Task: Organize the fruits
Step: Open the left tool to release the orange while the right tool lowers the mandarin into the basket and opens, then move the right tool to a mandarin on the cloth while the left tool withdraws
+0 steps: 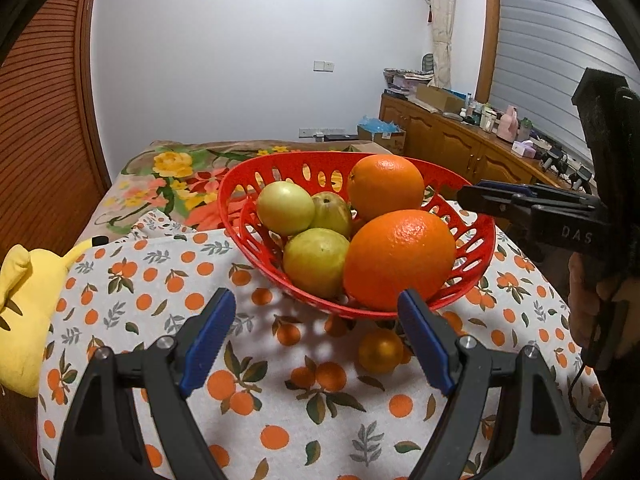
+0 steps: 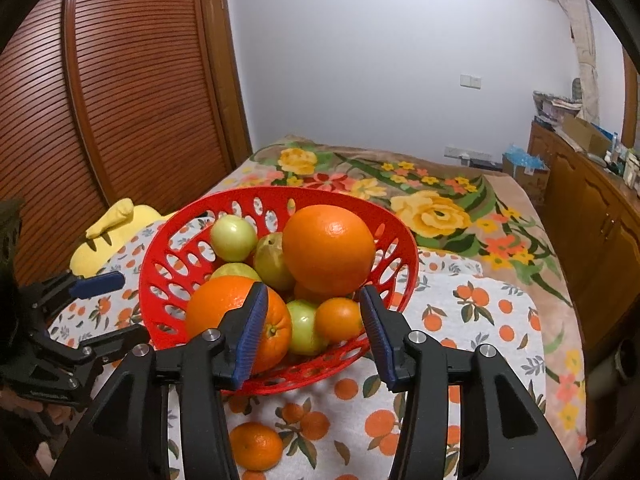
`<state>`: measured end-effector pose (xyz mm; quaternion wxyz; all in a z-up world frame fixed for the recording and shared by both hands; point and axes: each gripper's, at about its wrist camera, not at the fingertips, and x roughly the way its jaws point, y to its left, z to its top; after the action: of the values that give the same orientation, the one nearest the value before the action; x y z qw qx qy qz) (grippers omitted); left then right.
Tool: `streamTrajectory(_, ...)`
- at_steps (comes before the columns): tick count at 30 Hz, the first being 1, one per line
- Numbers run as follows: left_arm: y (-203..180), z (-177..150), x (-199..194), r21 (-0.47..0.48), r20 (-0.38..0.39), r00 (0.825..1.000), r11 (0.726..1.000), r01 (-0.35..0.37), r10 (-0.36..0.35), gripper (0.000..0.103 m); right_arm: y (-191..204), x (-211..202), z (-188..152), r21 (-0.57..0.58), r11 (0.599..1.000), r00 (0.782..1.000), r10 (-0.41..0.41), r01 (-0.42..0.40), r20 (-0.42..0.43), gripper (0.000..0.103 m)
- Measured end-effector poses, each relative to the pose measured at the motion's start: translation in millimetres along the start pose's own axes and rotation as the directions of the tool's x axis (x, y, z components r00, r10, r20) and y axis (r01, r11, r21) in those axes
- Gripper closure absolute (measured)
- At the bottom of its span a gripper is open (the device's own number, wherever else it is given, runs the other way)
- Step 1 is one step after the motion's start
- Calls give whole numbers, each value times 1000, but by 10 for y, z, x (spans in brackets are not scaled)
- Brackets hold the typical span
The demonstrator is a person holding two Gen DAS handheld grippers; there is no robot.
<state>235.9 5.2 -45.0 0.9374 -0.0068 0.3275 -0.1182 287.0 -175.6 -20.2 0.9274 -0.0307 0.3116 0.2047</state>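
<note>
A red perforated basket point(image 1: 300, 154) point(image 2: 280, 190) stands on the orange-print cloth. It holds two large oranges point(image 1: 400, 258) point(image 2: 328, 250), several green-yellow fruits point(image 1: 286, 208) point(image 2: 234, 238) and a small orange point(image 2: 338, 318). My right gripper point(image 2: 313, 289) hovers over the basket's near rim, open, with the small orange and a green fruit point(image 2: 304, 328) lying between its pads, not pressed. My left gripper point(image 1: 317, 294) is open and empty before the basket. A loose mandarin point(image 1: 380, 350) point(image 2: 256, 446) rests on the cloth just inside its right finger. Each gripper shows in the other's view point(image 1: 468, 196) point(image 2: 108, 308).
A yellow plush toy point(image 1: 24, 312) point(image 2: 116, 224) lies at the cloth's left edge. A floral blanket point(image 2: 436, 208) covers the bed behind the basket. A wooden sideboard point(image 1: 460, 140) with clutter runs along the right wall, and slatted wooden doors point(image 2: 140, 80) stand at the left.
</note>
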Motion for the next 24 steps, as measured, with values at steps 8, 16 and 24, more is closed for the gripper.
streamTrajectory(8, -47, -73, -34, -6, 5, 999, 999, -32, 32, 19, 14, -230, -93, 11, 1000, 1000, 7, -7, 25, 54)
streamTrajectory(16, -67, -169, -61, -1, 1, 999, 999, -37, 37, 20, 68, -407, -322, 23, 1000, 1000, 20, -21, 16, 50)
streamTrajectory(24, -108, -266, -61, 6, -10, 999, 999, -33, 33, 20, 134, -340, -623, 35, 999, 998, 31, -30, -45, 50)
